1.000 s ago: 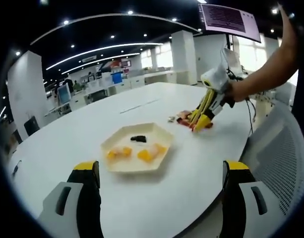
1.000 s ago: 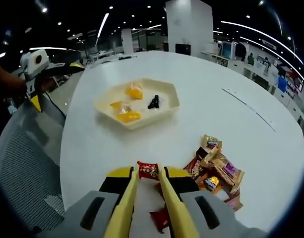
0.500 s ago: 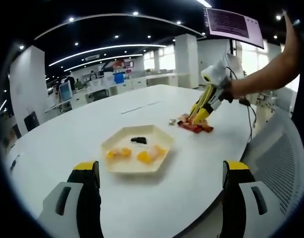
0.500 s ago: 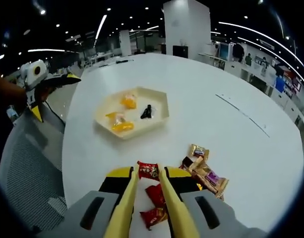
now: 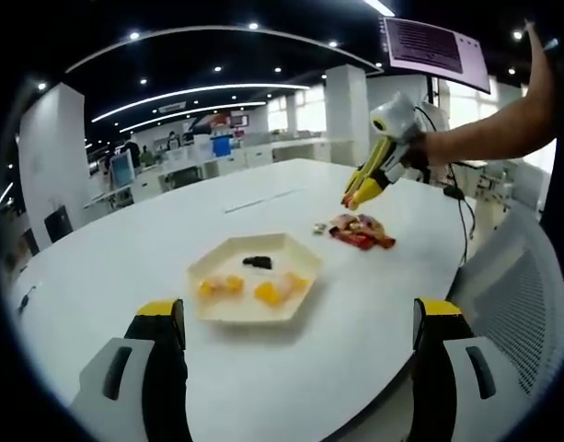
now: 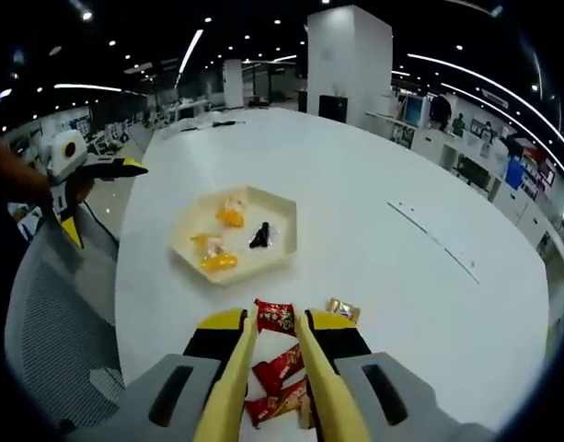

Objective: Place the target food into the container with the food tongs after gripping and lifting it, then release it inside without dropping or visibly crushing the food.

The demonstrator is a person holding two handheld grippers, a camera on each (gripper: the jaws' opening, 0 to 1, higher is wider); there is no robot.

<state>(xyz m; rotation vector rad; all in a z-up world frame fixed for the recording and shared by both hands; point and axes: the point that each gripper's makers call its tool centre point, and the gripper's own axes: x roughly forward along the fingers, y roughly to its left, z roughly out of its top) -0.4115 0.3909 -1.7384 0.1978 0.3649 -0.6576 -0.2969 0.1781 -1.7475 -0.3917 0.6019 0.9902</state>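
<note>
Red snack packet, label unreadable, pinched by right hand-held gripper; left hand-held gripper spread.

left gripper view: low, table edge | right gripper view: high, opposite | shared: tray

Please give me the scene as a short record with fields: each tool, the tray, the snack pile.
right tool: shut on a red snack packet, lifted above the table
left tool: open, holds nothing
tray: cream, hexagonal, with yellow wrapped pieces and one black piece
snack pile: on table, beside tray, apart
</note>
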